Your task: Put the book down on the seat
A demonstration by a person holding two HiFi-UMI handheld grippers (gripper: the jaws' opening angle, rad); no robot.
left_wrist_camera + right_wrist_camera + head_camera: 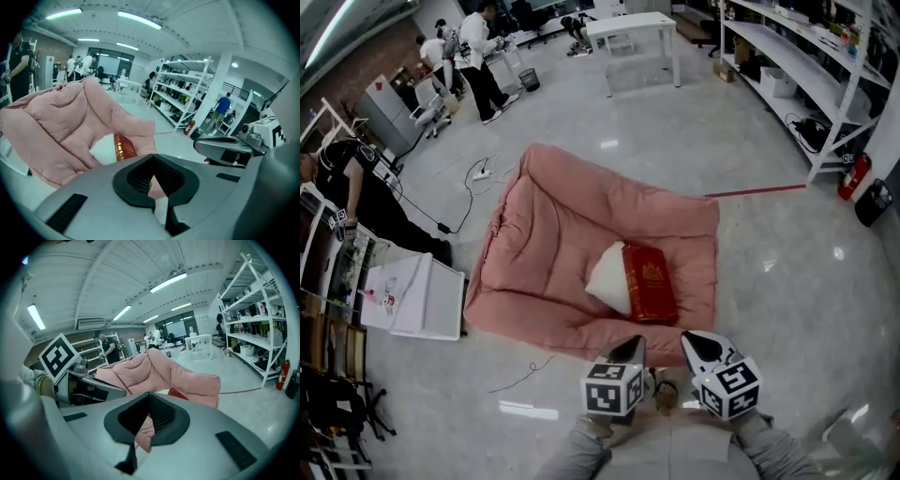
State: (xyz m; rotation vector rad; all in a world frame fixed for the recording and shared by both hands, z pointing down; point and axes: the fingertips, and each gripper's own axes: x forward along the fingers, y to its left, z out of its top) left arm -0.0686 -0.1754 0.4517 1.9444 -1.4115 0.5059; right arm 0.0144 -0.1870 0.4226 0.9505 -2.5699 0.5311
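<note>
While red book (pixel 649 283) rests near front edge of seat (pixel 553 202), left gripper (pixel 630 351), right gripper (pixel 700 346) fingers closed, empty, above open floor (pixel 787 281).

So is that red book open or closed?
Closed. The book lies on the pink seat, red cover up, no pages spread.

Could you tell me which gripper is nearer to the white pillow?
Left. The left gripper is in front of the white pillow, apart from it; the right gripper is farther right, past the red book.
</note>
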